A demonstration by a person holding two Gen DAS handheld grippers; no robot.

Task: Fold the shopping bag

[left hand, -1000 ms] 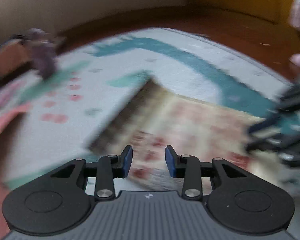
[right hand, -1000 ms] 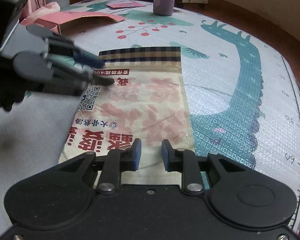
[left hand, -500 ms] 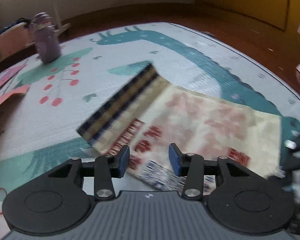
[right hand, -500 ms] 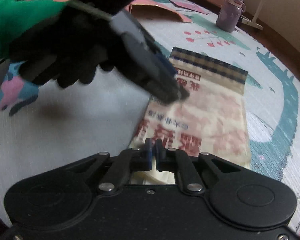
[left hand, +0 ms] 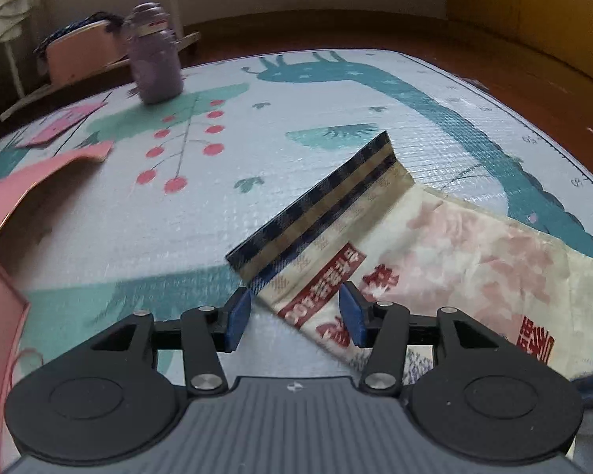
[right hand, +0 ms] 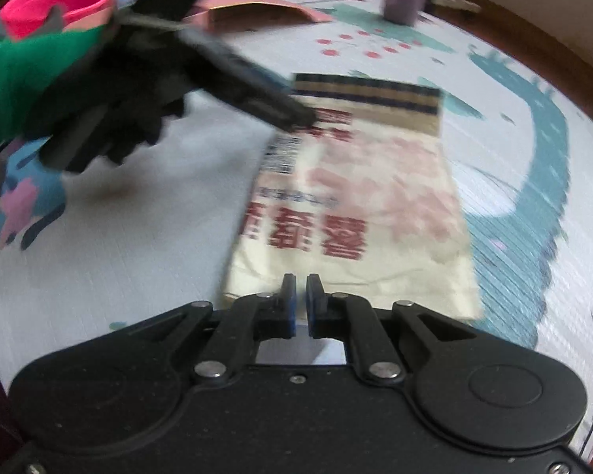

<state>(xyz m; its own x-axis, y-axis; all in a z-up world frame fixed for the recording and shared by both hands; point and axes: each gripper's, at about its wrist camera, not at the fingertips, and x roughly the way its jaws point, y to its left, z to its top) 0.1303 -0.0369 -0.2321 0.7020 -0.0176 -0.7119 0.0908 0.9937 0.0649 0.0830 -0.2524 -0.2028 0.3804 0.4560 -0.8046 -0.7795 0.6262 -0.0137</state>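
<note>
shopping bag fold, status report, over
Left gripper open, jaws just been widening astride the bag's side edge, pads not pressing. Right gripper shut on shopping bag near end. Bag flat on mat, plaid band far end. Nothing blocking.

Play mat (left hand: 336, 126) (dinosaur print): shopping bag (left hand: 454, 260), bottle (left hand: 154, 67).

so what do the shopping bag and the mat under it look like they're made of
Shopping bag: probably thin woven or non-woven fabric, matte cream with faded red print and a dark plaid band at one end; it lies limp and creases softly.

Play mat: looks like foam with a slightly glossy plastic skin; a fine embossed grid catches the light over its printed dinosaur pattern.
</note>
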